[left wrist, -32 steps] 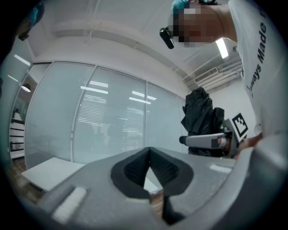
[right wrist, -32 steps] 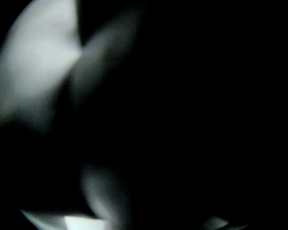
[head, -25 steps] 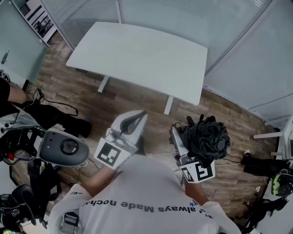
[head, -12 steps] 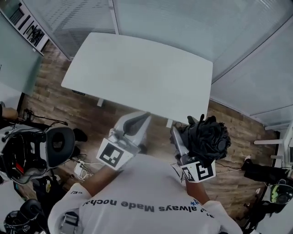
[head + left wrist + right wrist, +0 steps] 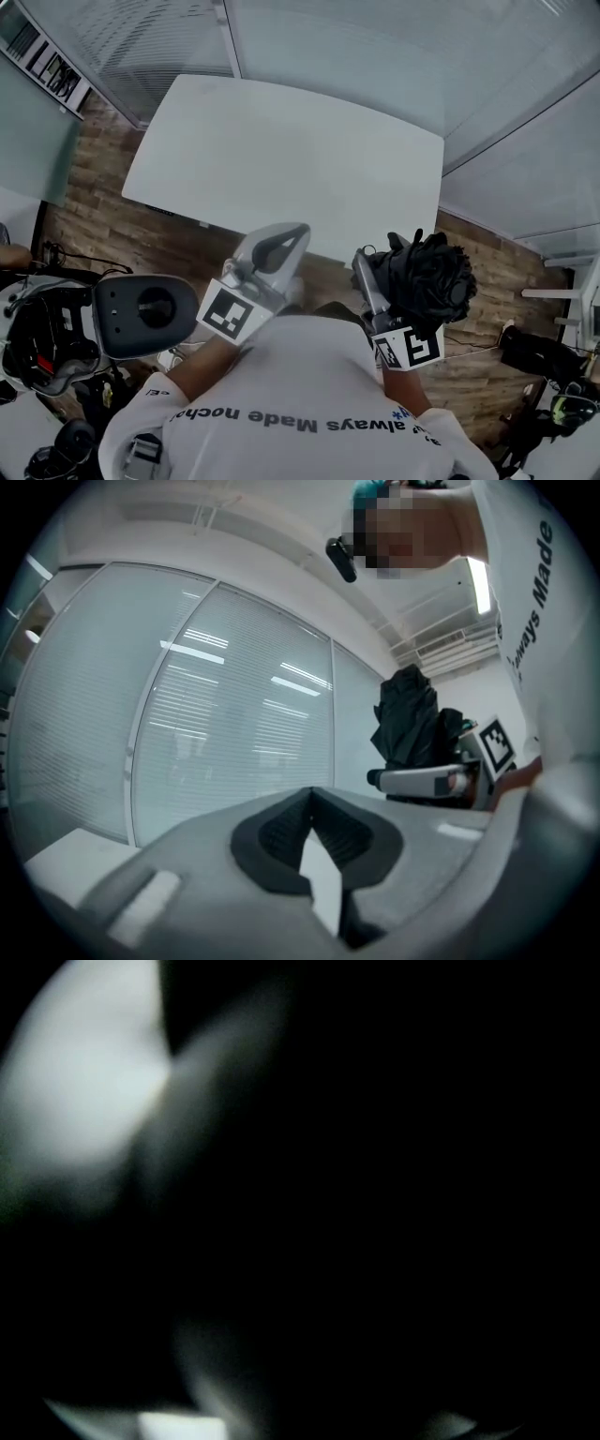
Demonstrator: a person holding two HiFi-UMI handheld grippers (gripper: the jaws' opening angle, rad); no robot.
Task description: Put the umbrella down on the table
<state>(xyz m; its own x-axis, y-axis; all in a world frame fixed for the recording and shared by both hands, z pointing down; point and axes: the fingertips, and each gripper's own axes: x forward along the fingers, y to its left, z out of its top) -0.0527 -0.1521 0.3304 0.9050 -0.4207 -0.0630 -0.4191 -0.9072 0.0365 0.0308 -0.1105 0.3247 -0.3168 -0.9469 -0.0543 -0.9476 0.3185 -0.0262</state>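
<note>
Carrying the umbrella (image 5: 431, 277) in the right gripper (image 5: 380, 267), the person is standing at the near edge of the white table (image 5: 281, 159). The umbrella is black, folded into a loose crumpled bundle, and it is hanging clear of the tabletop, over the wooden floor (image 5: 103, 225) just off the table's near right corner; it is not touching the table. The right gripper is clamping down on it. In the right gripper view dark fabric is filling nearly the whole picture, and in the left gripper view the bundle is rising above that gripper's grey body. One grey finger (image 5: 366, 281) is showing along the bundle's left side in the head view; the other is lying under the fabric. The left gripper (image 5: 292, 234) is pointing toward the table edge with its jaws pressed together at the tips, carrying nothing. A white T-shirt (image 5: 300, 394) is filling the bottom of the head view. A grey chair seat (image 5: 145, 314) is sitting to the person's left, near the left gripper's marker cube (image 5: 228, 314). Glass partition walls (image 5: 375, 56) are running behind the table.
</note>
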